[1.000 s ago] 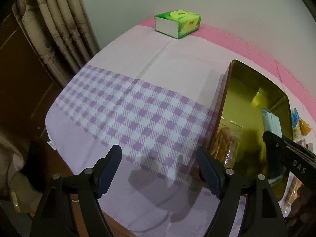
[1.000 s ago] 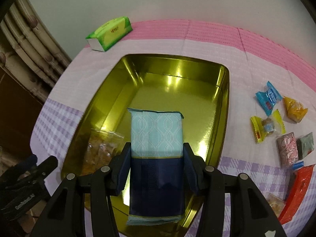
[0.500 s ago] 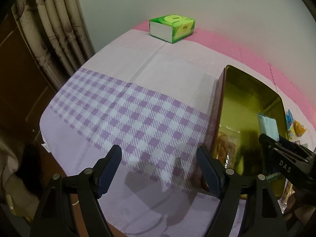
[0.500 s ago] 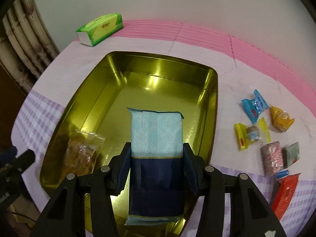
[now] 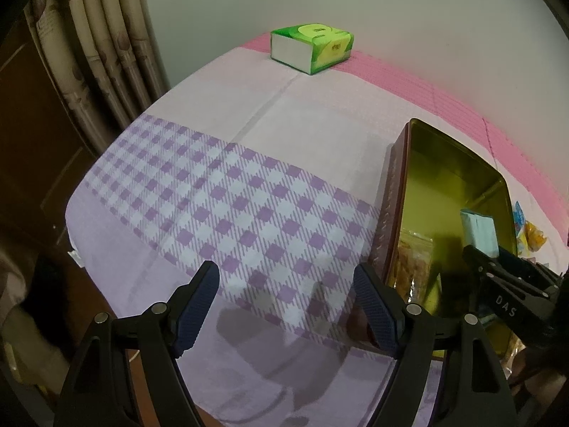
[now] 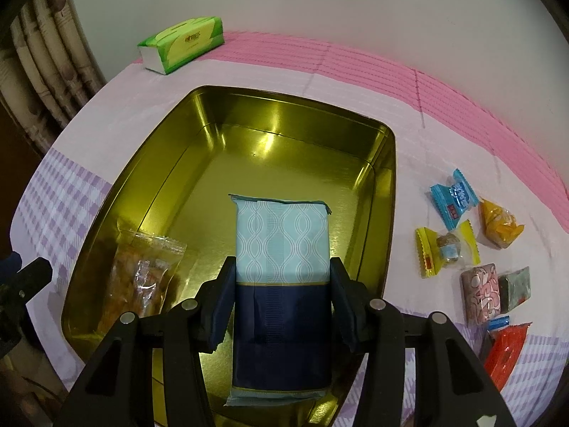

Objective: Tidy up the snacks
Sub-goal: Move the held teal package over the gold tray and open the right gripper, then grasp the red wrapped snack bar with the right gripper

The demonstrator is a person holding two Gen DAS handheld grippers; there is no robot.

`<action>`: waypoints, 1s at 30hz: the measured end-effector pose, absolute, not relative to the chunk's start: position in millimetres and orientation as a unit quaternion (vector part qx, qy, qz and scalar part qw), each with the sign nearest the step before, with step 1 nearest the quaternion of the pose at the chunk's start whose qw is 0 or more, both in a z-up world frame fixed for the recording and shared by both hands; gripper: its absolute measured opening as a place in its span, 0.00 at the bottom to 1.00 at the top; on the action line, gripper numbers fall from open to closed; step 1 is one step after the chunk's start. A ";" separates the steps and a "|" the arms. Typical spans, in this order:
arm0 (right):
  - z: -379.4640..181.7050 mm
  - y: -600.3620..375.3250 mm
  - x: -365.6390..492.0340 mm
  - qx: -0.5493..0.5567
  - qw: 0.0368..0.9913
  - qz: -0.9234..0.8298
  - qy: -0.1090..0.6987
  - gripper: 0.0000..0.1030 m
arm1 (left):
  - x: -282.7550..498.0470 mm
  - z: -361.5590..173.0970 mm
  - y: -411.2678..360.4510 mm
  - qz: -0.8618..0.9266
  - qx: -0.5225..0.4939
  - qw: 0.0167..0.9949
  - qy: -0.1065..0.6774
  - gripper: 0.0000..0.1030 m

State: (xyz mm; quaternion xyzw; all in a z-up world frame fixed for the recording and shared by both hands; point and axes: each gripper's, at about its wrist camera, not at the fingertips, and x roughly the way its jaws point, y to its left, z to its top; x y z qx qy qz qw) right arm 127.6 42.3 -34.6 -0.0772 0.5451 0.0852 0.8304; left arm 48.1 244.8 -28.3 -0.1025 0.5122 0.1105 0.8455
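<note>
plain pale wall [image 5: 355, 7] behind the clothed table [image 5: 249, 163]; patterned curtain [image 5: 99, 57] left of the table; green tissue box [image 5: 312, 51] at the table's far edge

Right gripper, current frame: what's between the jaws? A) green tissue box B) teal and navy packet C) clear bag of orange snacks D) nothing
B: in the right wrist view the right gripper has its jaws closed on the sides of the teal and navy packet, held over the gold tin; the clear snack bag lies in the tin and the green tissue box sits at the table's far edge.

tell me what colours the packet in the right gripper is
Pale teal wave pattern above, navy below; clearest in the right wrist view: packet, right gripper.
</note>
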 end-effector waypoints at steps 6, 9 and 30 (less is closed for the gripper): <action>-33.4 42.6 129.3 -0.062 0.828 0.098 0.549 0.47 | 48.2 -29.0 246.1 0.117 -0.097 0.844 0.514 0.76; -25.6 41.5 126.3 -0.057 0.833 0.103 0.541 0.47 | 47.3 -26.3 246.2 0.121 -0.092 0.848 0.507 0.76; 13.3 -144.6 68.0 -0.011 0.845 -0.003 0.535 0.52 | 45.3 -12.8 212.2 0.102 -0.018 0.863 0.494 0.76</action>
